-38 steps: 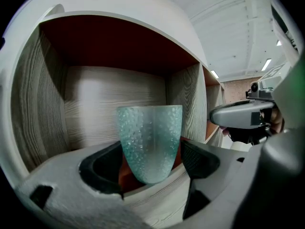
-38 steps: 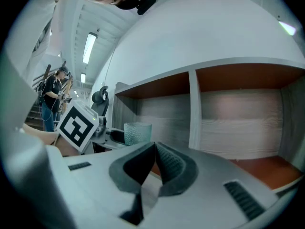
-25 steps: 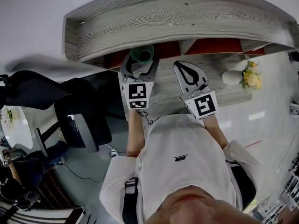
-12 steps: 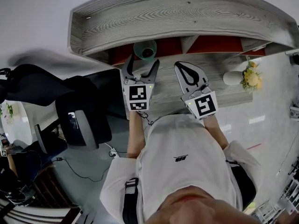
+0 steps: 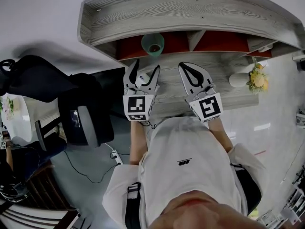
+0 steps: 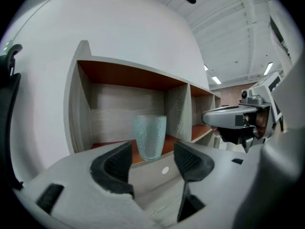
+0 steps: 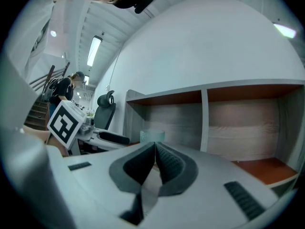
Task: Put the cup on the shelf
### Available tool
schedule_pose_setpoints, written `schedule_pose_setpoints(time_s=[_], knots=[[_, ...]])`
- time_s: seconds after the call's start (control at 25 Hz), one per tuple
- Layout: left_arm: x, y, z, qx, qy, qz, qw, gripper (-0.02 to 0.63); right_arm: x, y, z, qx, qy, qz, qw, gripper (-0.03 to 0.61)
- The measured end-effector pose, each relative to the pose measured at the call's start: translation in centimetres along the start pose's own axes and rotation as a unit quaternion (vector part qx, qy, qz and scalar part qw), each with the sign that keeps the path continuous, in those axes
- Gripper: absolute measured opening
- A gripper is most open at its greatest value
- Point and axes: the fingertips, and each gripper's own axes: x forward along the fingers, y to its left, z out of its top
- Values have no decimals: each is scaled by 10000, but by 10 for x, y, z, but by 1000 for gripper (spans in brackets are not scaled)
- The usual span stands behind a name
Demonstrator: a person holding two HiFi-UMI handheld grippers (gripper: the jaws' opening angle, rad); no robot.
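The cup (image 5: 153,44) stands upright on the shelf (image 5: 190,13), in the left compt. near the front lip. Its long axis is vertical, mouth up. In head view it lies at approx. 12 o'clock from the left tool (image 5: 147,67), just beyond the tips and apart from them. The left gripper view agrees: the cup sits dead ahead on the reddish floor of that compt., seen over the gap, w/ neither pad touching it. The left tool is wide open, its jaws having just been closing a little, w/ nothing btwn them. The right tool (image 5: 187,67) sits at 3 o'clock of the left one, jaws pressed together on nothing. The cup is at approx. 10 o'clock from it, so the left tool is the nearer. The placing looks done. Any next move is prob. a straight pull-back toward 6 o'clock, keeping the tips off the cup.
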Motion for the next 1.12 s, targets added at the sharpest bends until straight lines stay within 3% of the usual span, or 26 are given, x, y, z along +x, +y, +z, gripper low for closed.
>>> schedule_pose_setpoints(time_s=[0.04, 0.08, 0.52, 1.12], knots=[[-4, 1, 2, 4, -64, 66, 10000, 253, -1, 1, 1, -8, -10, -4, 10000, 28], [-9, 3, 4, 6, -129, 120, 9998, 218, -2, 2, 2, -9, -22, -8, 10000, 28], [-44, -3, 9, -193, -424, 267, 9986, 60, -11, 13, 4, -10, -30, 95, 10000, 26], [-57, -13, 7, -126, -471, 145, 9987, 41, -15, 29, -2, 63, 41, 304, 9995, 26]])
